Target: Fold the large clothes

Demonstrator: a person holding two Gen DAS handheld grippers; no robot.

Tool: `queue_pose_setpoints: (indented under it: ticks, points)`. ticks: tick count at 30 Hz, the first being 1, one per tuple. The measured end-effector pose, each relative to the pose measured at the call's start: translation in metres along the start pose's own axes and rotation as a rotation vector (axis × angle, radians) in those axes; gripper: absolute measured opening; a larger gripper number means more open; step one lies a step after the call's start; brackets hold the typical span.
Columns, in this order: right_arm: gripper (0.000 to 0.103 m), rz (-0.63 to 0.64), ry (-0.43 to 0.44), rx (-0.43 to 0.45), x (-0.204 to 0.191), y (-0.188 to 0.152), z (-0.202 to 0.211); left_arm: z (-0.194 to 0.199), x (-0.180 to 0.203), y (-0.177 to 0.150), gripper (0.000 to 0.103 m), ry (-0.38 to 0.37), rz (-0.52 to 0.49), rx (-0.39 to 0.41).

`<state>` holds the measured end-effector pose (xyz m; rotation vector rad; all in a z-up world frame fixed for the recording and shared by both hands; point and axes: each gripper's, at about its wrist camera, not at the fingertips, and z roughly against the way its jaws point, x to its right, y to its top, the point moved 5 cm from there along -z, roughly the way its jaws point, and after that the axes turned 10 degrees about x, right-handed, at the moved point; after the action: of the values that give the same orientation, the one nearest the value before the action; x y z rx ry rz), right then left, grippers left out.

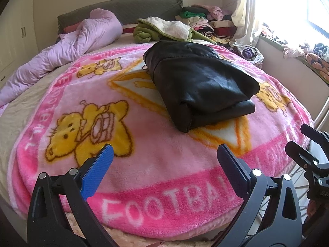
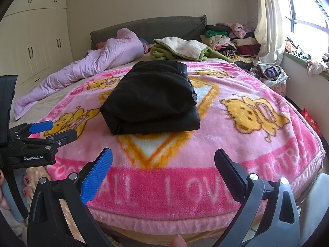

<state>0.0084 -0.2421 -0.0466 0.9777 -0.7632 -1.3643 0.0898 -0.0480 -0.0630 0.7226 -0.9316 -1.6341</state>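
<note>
A folded garment [image 2: 151, 98] is lying on the blanket [image 2: 205, 175] in the middle of the bed. Behind it a jacket [image 2: 181, 49] is lying, a quilt [image 2: 92, 65] is stretching to its left, and stacked clothes [image 2: 226, 39] are sitting behind on the right.

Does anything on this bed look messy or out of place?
The black garment is folded and lies neatly on the pink blanket. Behind it, a green and white garment lies rumpled and unfolded, and a purple quilt is bunched along the far side. Both grippers are open and hold nothing.
</note>
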Motion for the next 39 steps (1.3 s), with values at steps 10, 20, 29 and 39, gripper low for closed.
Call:
queue_pose_setpoints:
  ticks: [10,20,29,39]
  points:
    - [0.099,0.005,-0.003,-0.001,0.001,-0.002,0.0,0.001,-0.001,0.001,0.095,0.006,-0.004,0.003]
    - [0.099,-0.002,-0.02,-0.001,0.004,-0.005,0.002,0.001,-0.001,-0.001,0.095,0.026,-0.016,0.0]
    - [0.099,-0.02,-0.04,-0.001,0.007,-0.006,0.003,-0.001,-0.001,-0.005,0.095,0.034,-0.023,-0.006]
    - [0.099,-0.274,-0.242,0.018,0.103,-0.019,0.025,-0.004,-0.06,0.008,0.095,0.059,0.115,-0.005]
